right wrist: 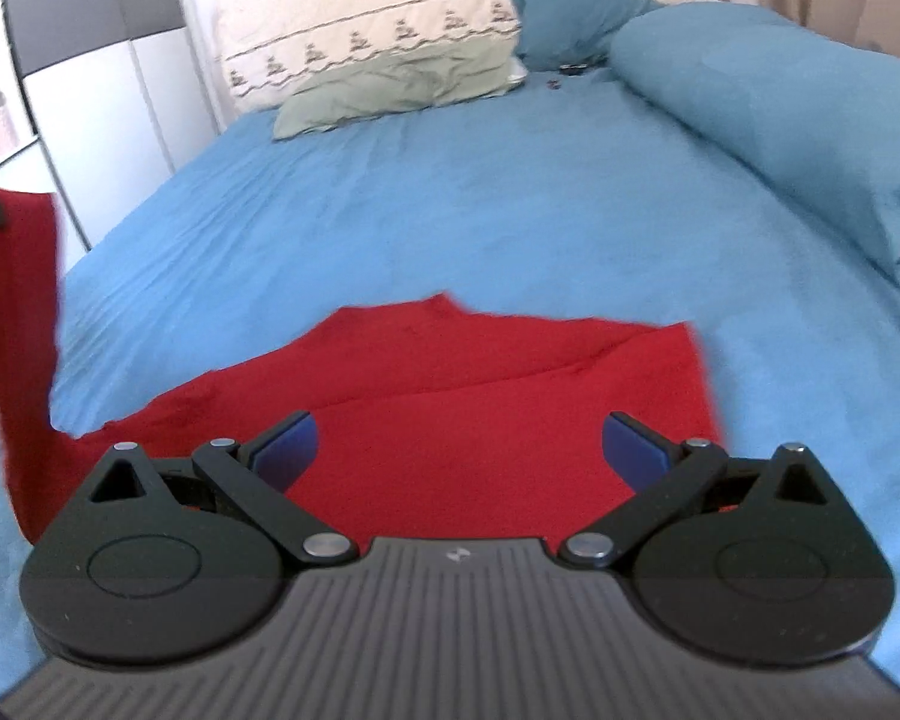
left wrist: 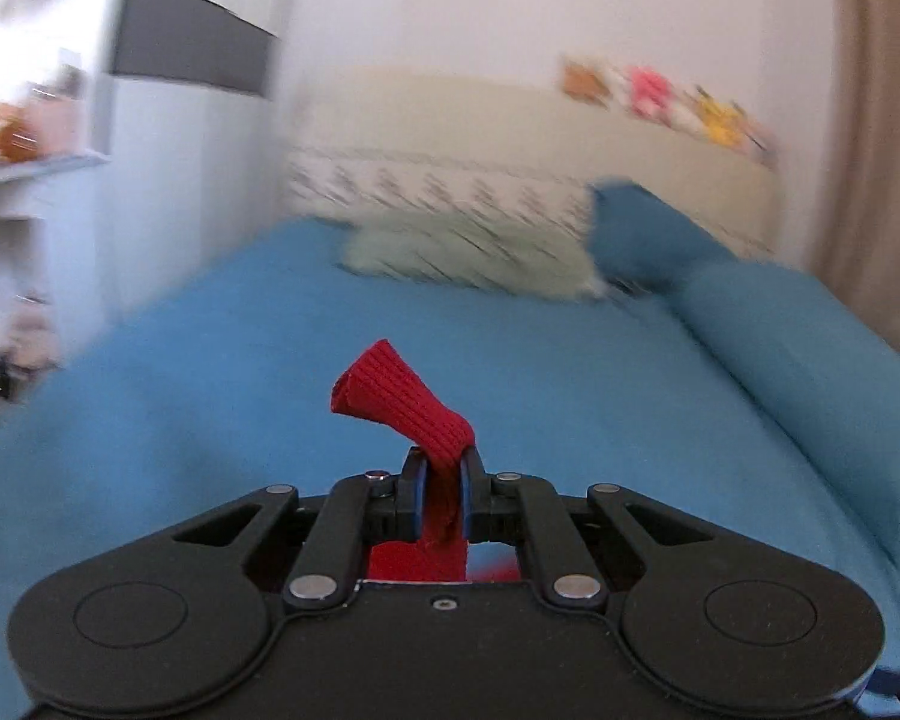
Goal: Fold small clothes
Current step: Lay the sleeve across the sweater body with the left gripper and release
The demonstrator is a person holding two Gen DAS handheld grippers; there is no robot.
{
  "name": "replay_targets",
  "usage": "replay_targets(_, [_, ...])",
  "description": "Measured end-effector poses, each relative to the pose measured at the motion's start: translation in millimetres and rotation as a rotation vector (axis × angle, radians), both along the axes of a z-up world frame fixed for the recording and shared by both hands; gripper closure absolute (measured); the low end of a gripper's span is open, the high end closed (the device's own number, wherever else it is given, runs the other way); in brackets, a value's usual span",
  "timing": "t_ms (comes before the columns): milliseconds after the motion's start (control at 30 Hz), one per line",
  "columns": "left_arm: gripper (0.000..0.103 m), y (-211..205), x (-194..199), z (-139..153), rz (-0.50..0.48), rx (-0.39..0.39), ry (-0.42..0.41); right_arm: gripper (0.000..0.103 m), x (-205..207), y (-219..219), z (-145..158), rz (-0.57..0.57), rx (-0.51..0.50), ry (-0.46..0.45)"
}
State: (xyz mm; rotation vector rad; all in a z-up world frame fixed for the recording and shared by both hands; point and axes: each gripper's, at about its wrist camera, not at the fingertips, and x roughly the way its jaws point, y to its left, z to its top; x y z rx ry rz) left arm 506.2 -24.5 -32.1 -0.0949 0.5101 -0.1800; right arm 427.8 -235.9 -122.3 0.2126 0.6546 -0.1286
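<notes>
Big blue bed fills both views, with a rolled blue duvet along its right side and a green pillow up at the head. My red knit garment lies mostly flat on the sheet, creased across the middle. Only my right wrist view shows that spread; its left end lifts off the bed. My right gripper is spread wide just over it. My left gripper is pinching a ribbed cuff, raised above the bed.
</notes>
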Motion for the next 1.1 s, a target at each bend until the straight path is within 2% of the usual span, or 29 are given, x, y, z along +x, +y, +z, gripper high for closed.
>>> replay_targets(100, [0.092,-56,5,-36,-0.086,-0.010,0.095,0.000,-5,-40,0,-0.029,0.014,0.002])
replay_targets(233, [0.092,-111,4,-91,-0.157,0.066,0.216,0.000,-13,-83,-12,-0.037,0.043,0.028])
replay_targets(333, [0.092,-133,-3,-127,-0.193,0.125,0.286,0.000,-16,-103,-23,-0.026,0.057,0.046])
replay_targets(433, [0.091,-142,-8,-148,-0.213,0.167,0.332,0.000,-18,-117,-33,-0.011,0.085,0.062])
replay_targets(500, [0.084,-147,-13,-154,-0.232,0.176,0.337,0.000,-16,-122,-37,-0.002,0.102,0.065])
replay_targets(567, [0.044,-140,-14,-148,-0.252,0.159,0.324,0.000,-15,-125,-39,0.006,0.110,0.065])
replay_targets(633, [0.029,-126,-21,-137,-0.234,0.118,0.301,0.000,-13,-125,-39,0.014,0.113,0.063])
replay_targets(700, [0.028,-109,-26,-123,-0.194,0.120,0.287,0.000,-11,-123,-36,0.030,0.117,0.063])
replay_targets(800, [0.028,-74,-29,-109,-0.112,0.165,0.285,0.000,-3,-110,-30,0.079,0.110,0.072])
replay_targets(933, [0.028,-24,-31,-108,-0.005,0.189,0.319,0.000,21,-75,-40,0.169,0.136,0.187])
replay_targets(1033, [0.028,12,-28,-114,0.055,0.195,0.349,0.000,28,-54,-51,0.179,0.175,0.209])
replay_targets(1100, [0.028,27,-27,-118,0.078,0.202,0.359,0.004,32,-44,-58,0.148,0.179,0.217])
